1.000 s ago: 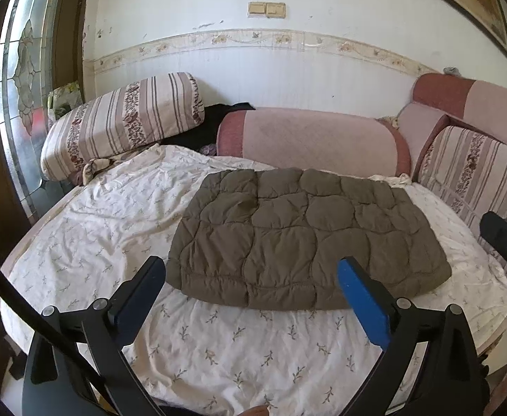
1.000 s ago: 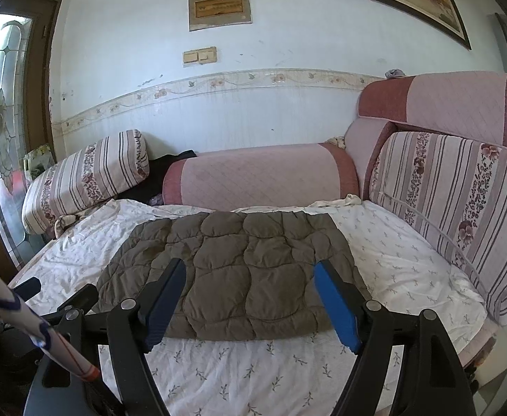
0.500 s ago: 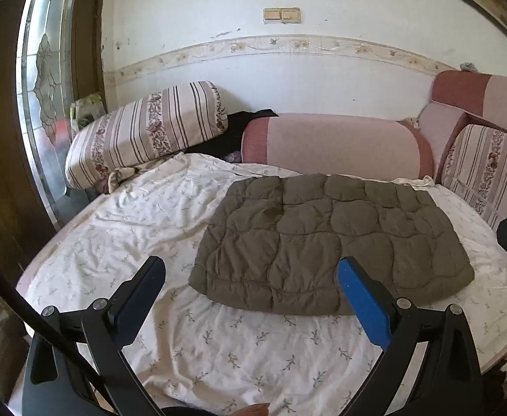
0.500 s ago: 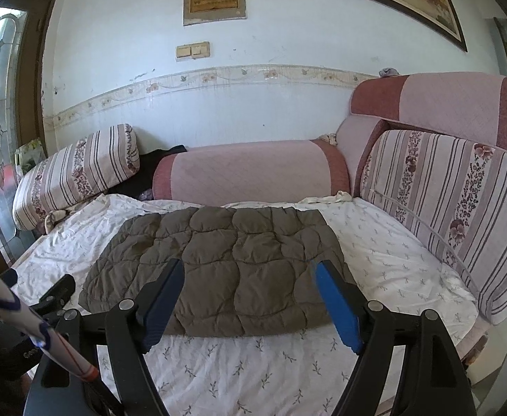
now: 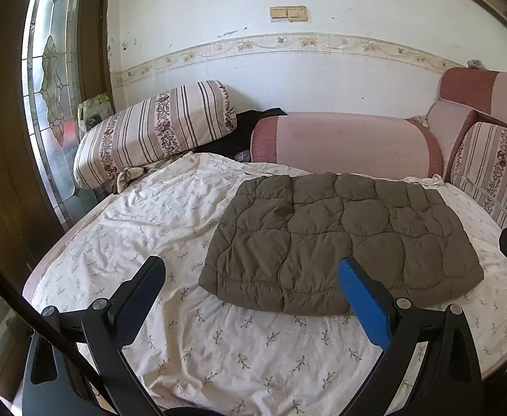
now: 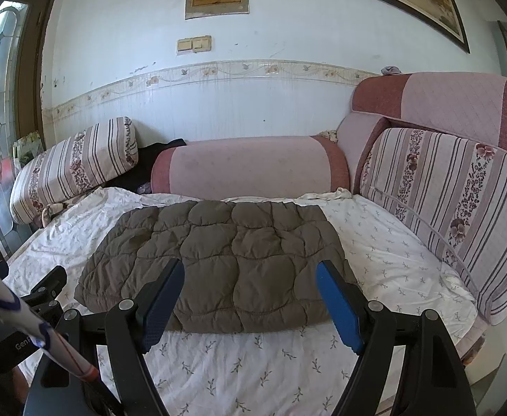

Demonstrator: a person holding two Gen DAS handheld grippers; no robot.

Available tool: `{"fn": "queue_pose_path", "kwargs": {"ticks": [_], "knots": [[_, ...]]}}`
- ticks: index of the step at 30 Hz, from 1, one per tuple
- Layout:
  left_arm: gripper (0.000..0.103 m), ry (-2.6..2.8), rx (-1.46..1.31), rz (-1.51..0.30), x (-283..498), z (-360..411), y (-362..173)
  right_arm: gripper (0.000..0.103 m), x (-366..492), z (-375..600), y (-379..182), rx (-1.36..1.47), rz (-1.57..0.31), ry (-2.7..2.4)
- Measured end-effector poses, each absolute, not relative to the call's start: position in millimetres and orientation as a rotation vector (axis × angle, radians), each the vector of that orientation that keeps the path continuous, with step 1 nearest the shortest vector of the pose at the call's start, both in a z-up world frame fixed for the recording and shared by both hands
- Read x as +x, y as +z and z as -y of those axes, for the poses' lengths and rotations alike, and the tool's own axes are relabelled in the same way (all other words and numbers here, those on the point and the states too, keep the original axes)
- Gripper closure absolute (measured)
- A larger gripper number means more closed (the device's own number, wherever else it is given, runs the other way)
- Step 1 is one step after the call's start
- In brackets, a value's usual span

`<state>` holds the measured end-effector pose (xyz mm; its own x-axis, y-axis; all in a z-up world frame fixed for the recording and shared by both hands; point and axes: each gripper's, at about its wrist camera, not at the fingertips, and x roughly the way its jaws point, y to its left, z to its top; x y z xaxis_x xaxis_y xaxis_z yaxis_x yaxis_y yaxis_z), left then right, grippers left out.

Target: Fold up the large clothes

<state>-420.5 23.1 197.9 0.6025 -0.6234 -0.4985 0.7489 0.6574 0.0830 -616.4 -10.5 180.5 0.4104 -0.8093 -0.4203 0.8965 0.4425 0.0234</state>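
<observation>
Olive quilted jacket [image 6: 218, 260] lies beyond right gripper [image 6: 250, 279].

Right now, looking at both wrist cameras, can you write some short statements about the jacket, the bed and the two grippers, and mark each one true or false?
1. The brown quilted jacket lies folded flat on the flowered sheet. True.
2. The right gripper is shut on the jacket. False: it is open and holds nothing.
3. The left gripper is open and empty. True.
4. The striped pillow lies on top of the jacket. False: it sits apart, at the far left of the bed by the wall.
5. A pink bolster lies along the wall behind the jacket. True.
6. The jacket hangs over the near edge of the bed. False: bare sheet shows in front of it.
</observation>
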Motion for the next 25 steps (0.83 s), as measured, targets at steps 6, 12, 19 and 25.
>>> {"fn": "queue_pose_path", "kwargs": {"ticks": [6, 12, 19, 25], "knots": [[0.004, -0.805, 0.295, -0.457, -421.2, -22.1, 198.2, 0.020, -616.5, 11.7, 179.4, 0.264, -0.379, -1.086], [0.004, -0.809, 0.299, -0.455, -421.3, -21.3, 197.9, 0.020, -616.7, 14.3, 176.7, 0.267, -0.385, -1.085], [0.004, -0.816, 0.308, -0.466, -419.3, -22.8, 196.0, 0.020, -616.7, 16.4, 174.5, 0.268, -0.388, -1.082], [0.004, -0.846, 0.267, -0.444, -415.8, -31.6, 196.1, 0.020, -618.8, 18.3, 172.7, 0.274, -0.395, -1.085]]}}
